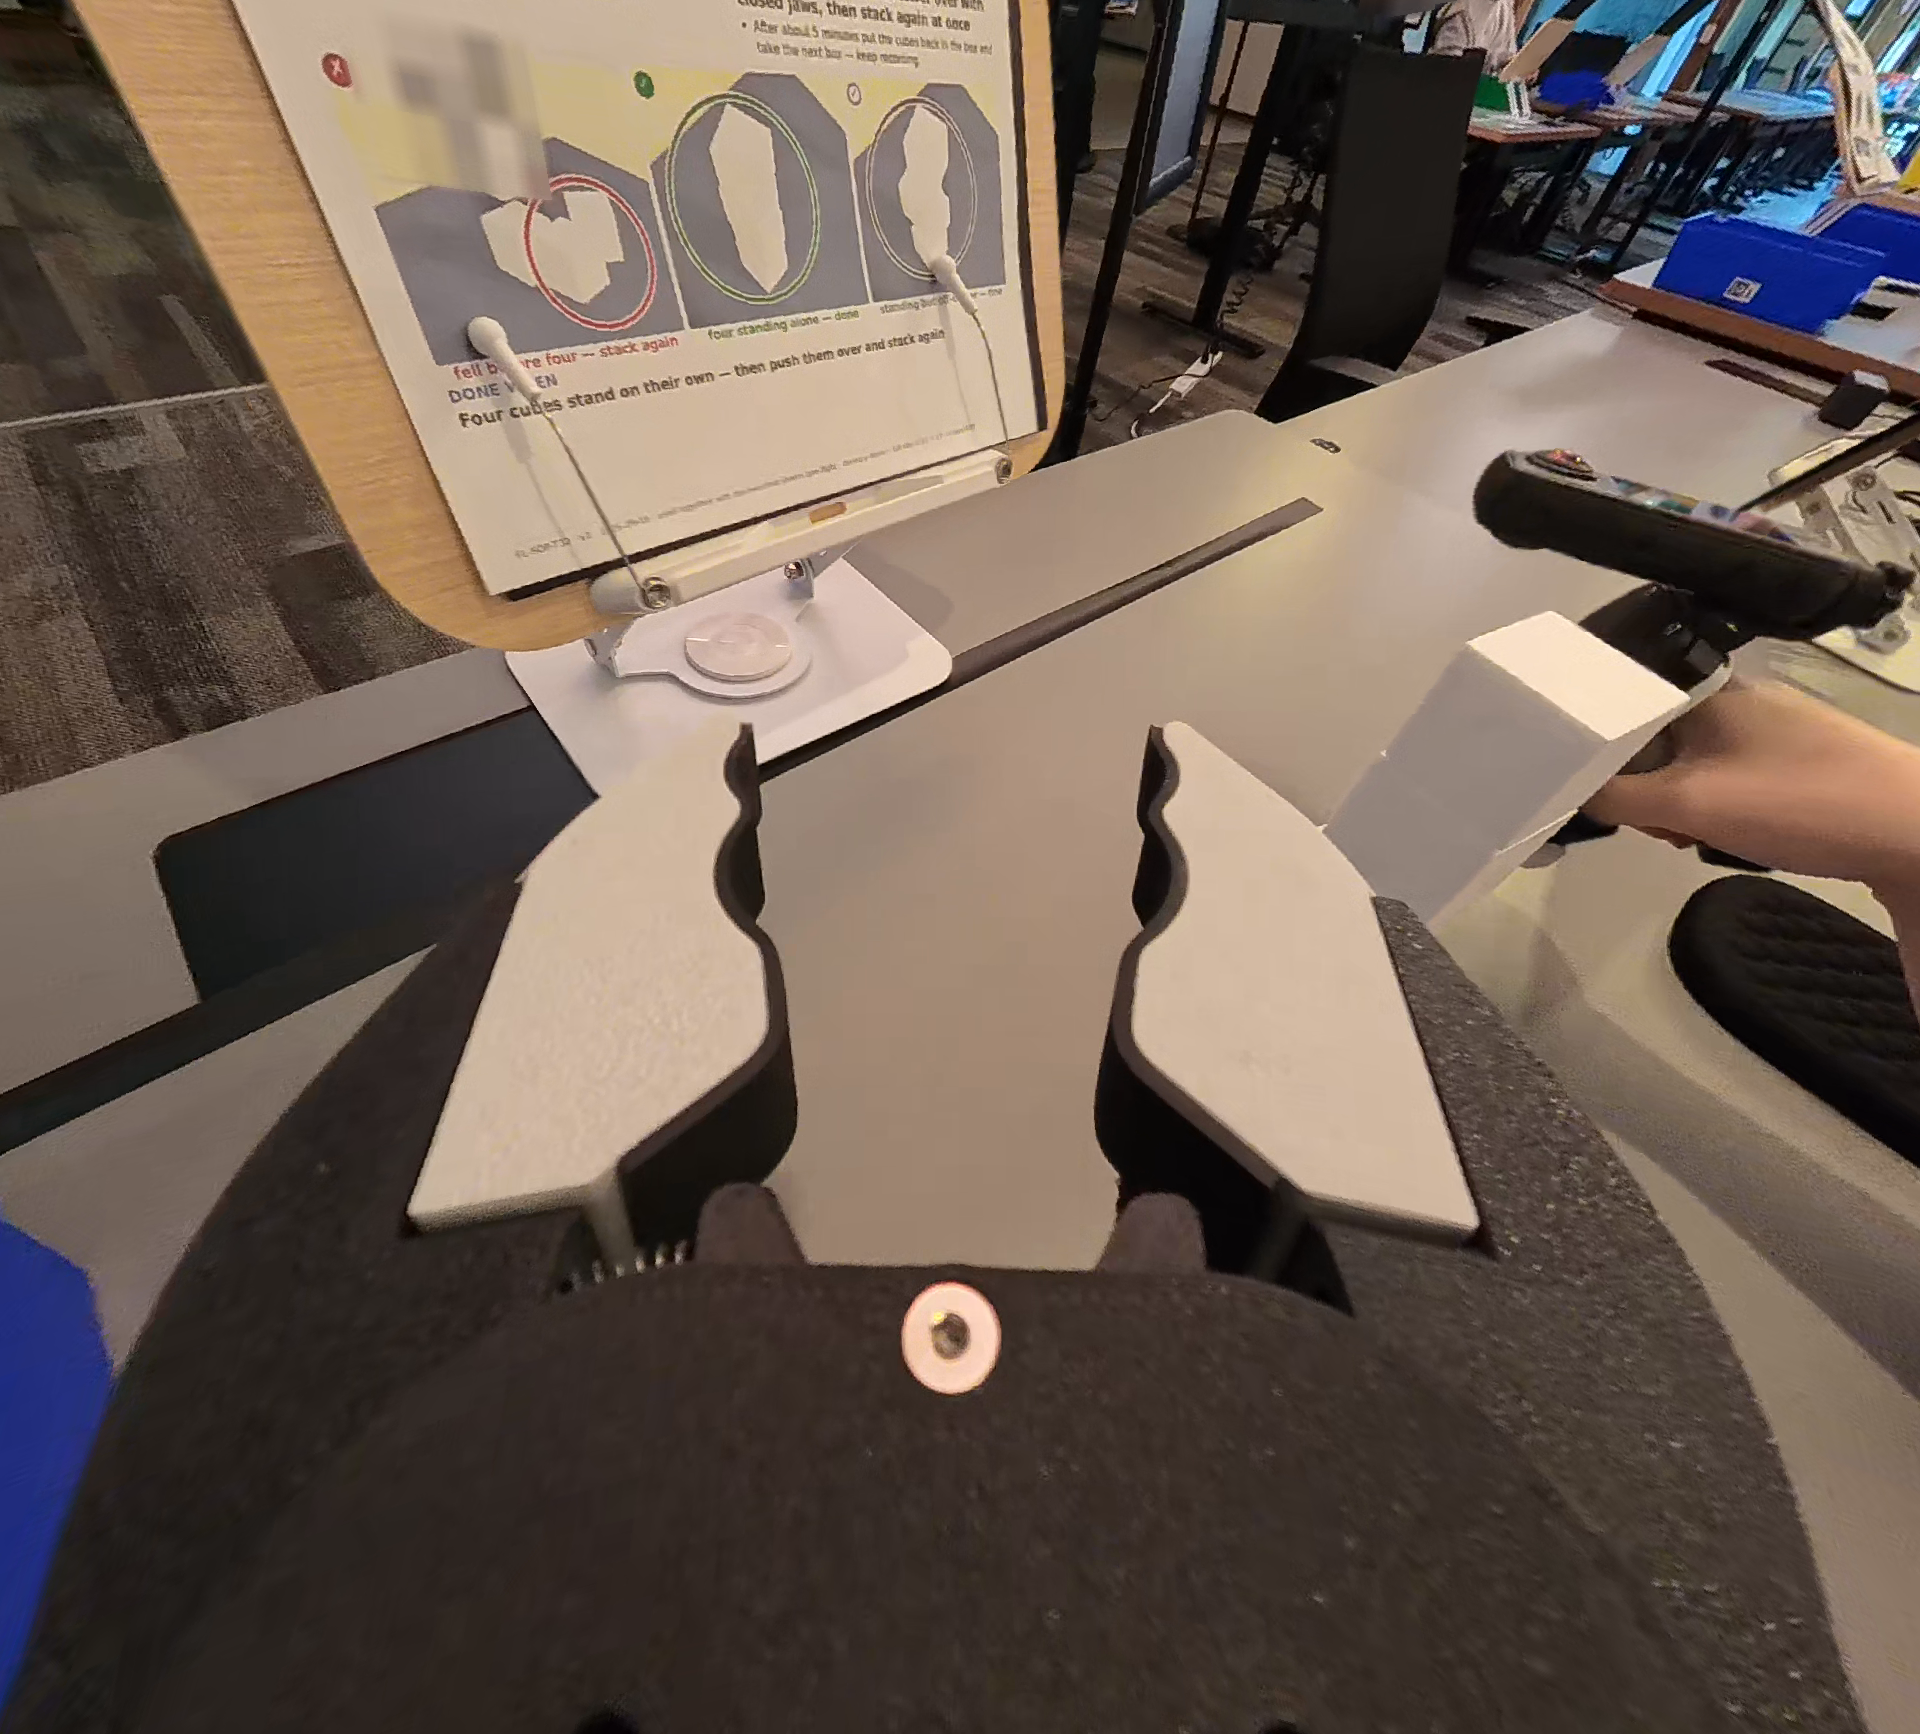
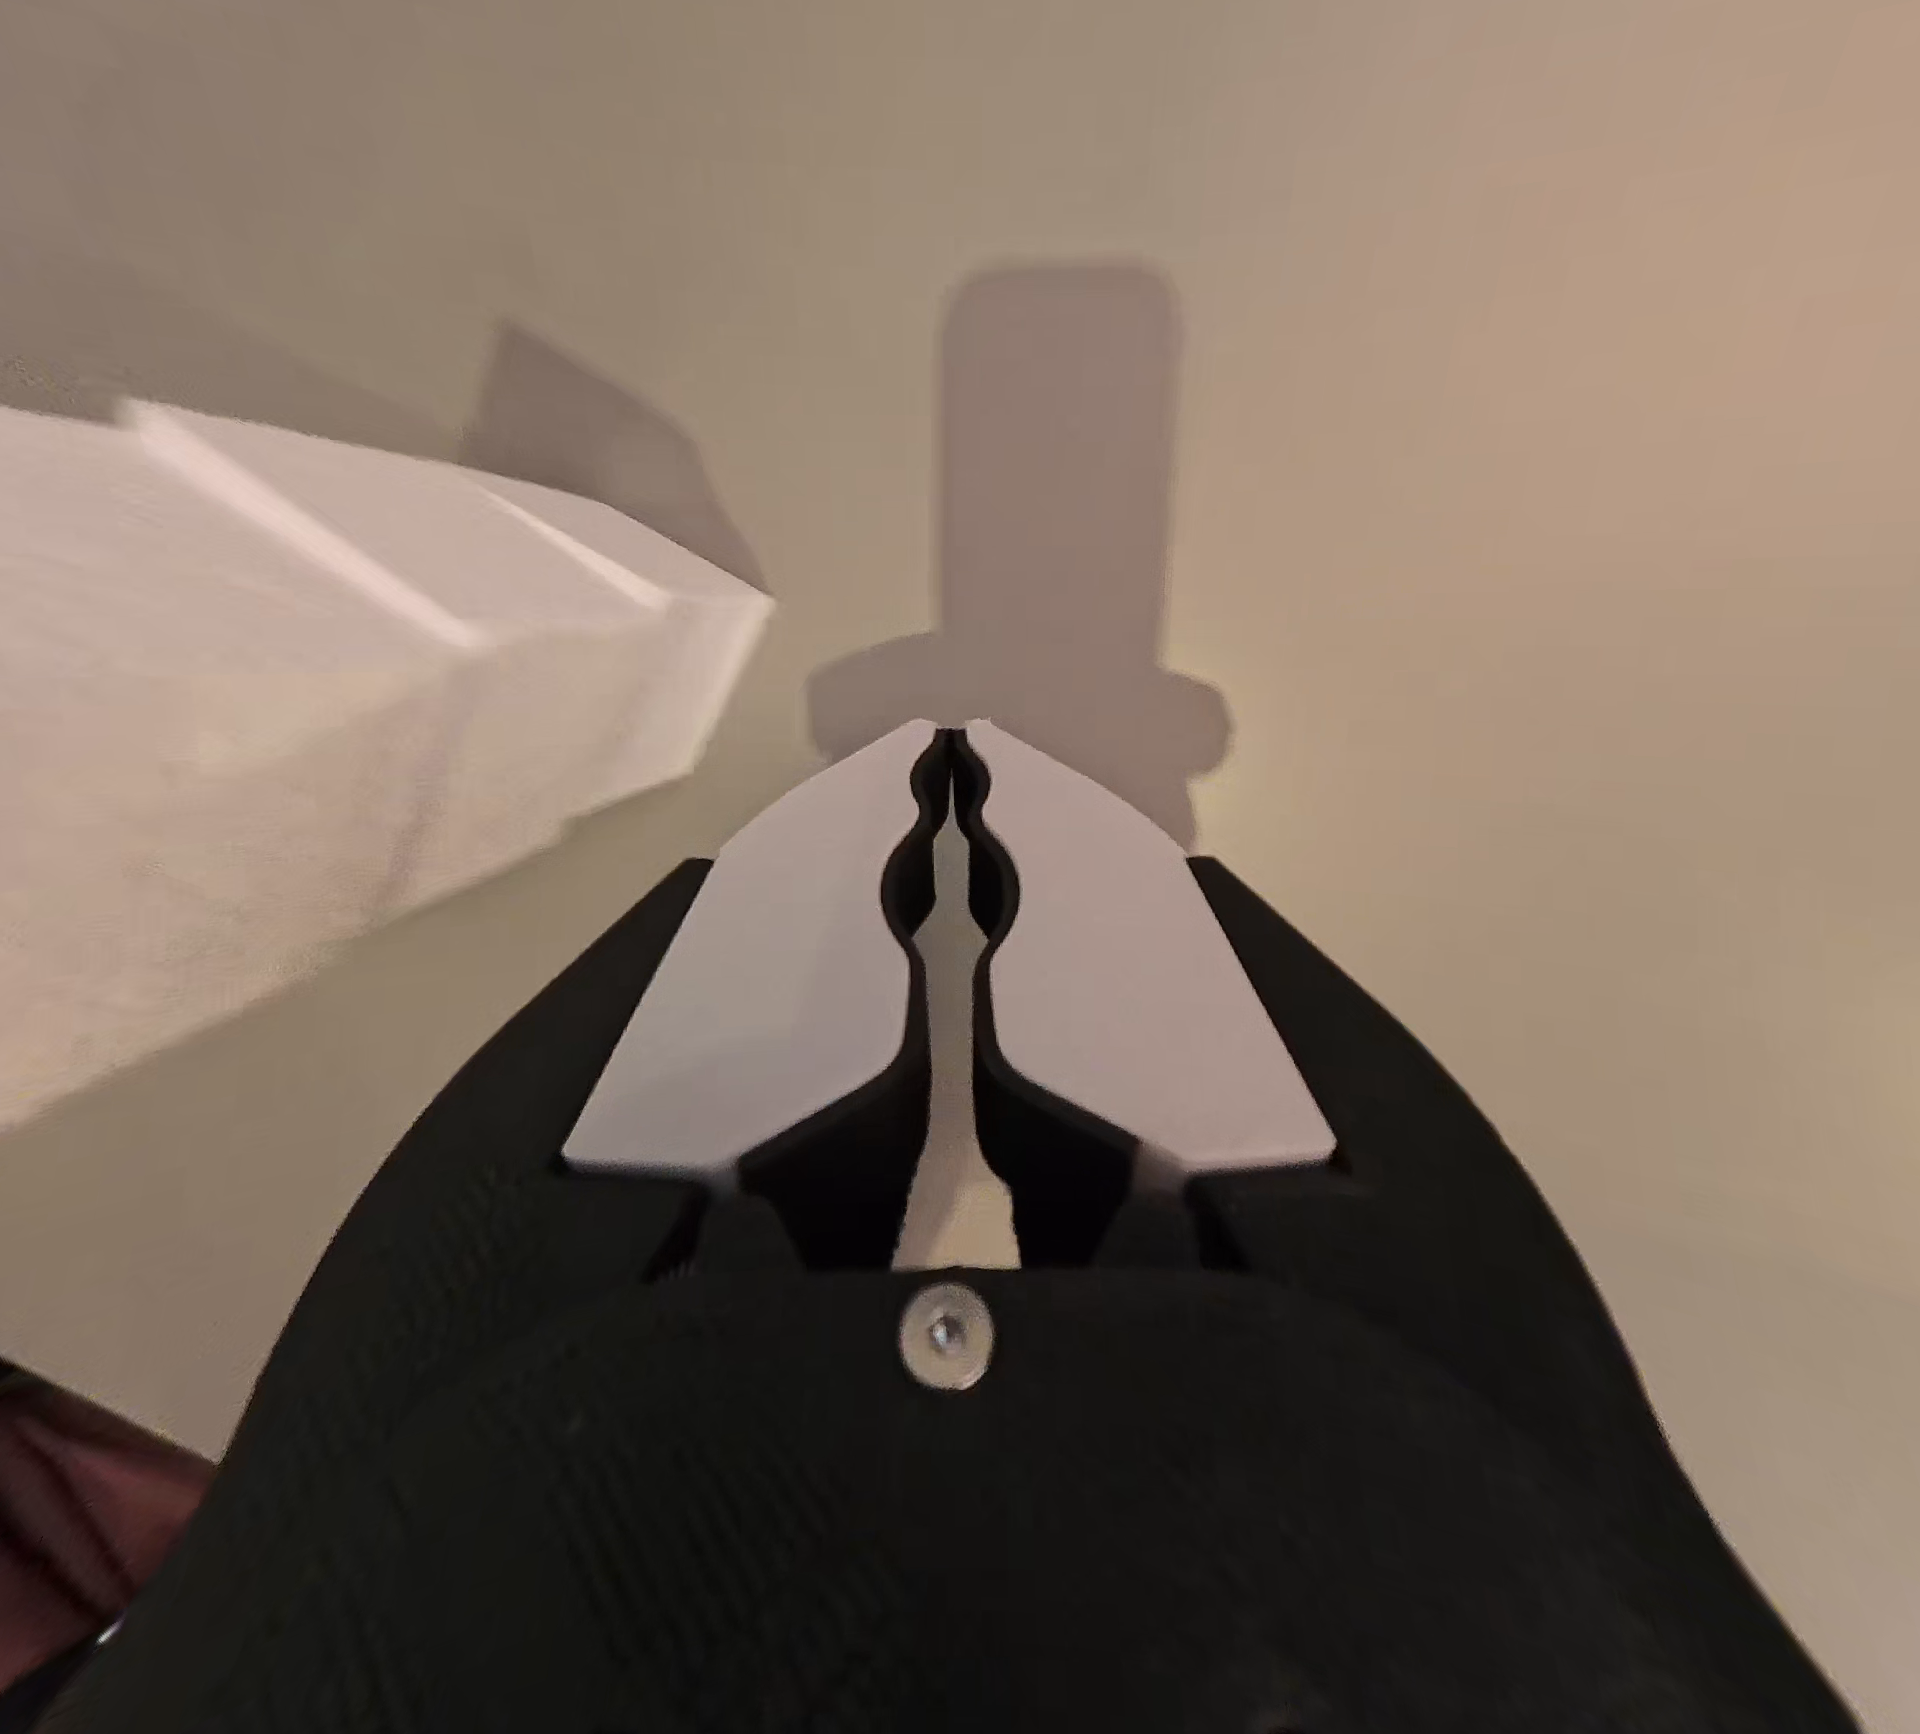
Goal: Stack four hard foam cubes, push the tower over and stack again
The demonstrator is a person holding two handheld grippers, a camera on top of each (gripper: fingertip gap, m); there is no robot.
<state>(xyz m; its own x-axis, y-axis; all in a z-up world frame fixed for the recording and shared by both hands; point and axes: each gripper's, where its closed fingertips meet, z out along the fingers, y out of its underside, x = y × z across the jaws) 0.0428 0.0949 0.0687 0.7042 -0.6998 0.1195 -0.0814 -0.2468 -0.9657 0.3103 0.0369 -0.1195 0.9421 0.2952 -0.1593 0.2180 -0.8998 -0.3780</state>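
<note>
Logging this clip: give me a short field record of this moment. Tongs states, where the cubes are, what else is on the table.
left tongs: open, empty, above the dark mat
right tongs: shut, empty, pointing down at the pale surface
cube tower: white, leaning steeply, blurred in the right wrist view; cube count unclear
contact: cannot tell whether the right tongs touch the tower
instruction board: upright on a white stand behind the mat

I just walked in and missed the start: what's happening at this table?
A person holds a gripper in each hand over a grey table. The white foam cube tower is leaning hard, seemingly toppling. The right gripper is shut, empty, just beside it, likely having pushed it. The left gripper hangs open and empty, facing an instruction board.
</note>
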